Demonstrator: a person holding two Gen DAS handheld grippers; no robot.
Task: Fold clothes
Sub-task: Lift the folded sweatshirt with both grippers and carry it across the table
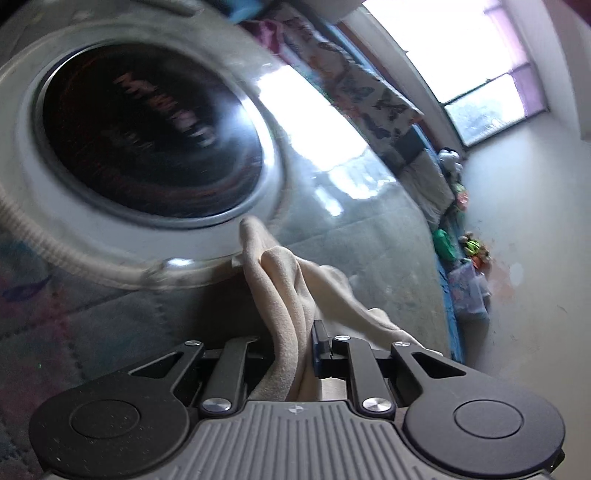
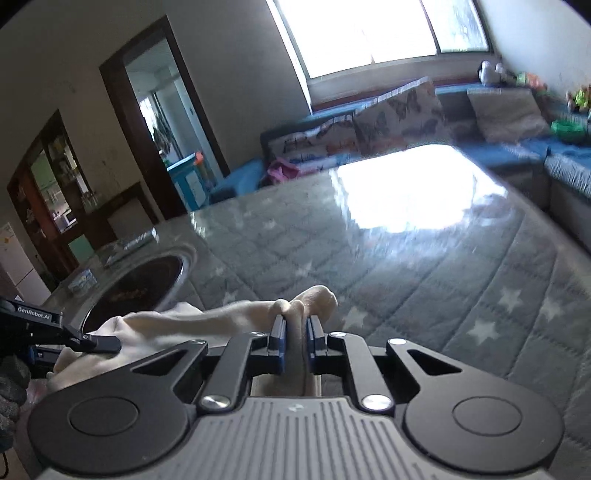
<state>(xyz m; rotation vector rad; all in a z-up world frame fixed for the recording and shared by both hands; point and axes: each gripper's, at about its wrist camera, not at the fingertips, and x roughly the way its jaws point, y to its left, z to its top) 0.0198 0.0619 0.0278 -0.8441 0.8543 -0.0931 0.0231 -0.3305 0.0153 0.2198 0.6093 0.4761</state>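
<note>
Left wrist view: the left gripper (image 1: pixel 295 345) is clenching a cream cloth (image 1: pixel 284 295) between its black fingers. Only the right finger (image 1: pixel 320 345) is showing; the cloth is covering the left one. The cloth is bunching into soft folds and rising away from the camera, its far tip reaching the rim of a large round metal basin (image 1: pixel 147 136) with a dark inside. The basin is sitting on a glossy worktop (image 1: pixel 354 221) covered by a grey quilted sheet, and the whole view is blurring. Beyond the worktop, butterfly-print cushions (image 1: pixel 369 99) are lining a blue sofa under a bright window (image 1: pixel 443 48).

Right wrist view: the right gripper (image 2: pixel 295 341) is grasping another part of the same cream cloth (image 2: pixel 207 317), with a fold pinched between its two blue-padded fingers (image 2: pixel 277 341). The cloth is stretching leftwards, held above the star-patterned worktop (image 2: pixel 443 280), to the left gripper (image 2: pixel 99 345), which is entering at the left edge and gripping the other end. Just behind it, the metal basin (image 2: pixel 144 284) is resting on the worktop. A doorway (image 2: pixel 159 122) and the window (image 2: pixel 373 33) are showing in the background.
</note>
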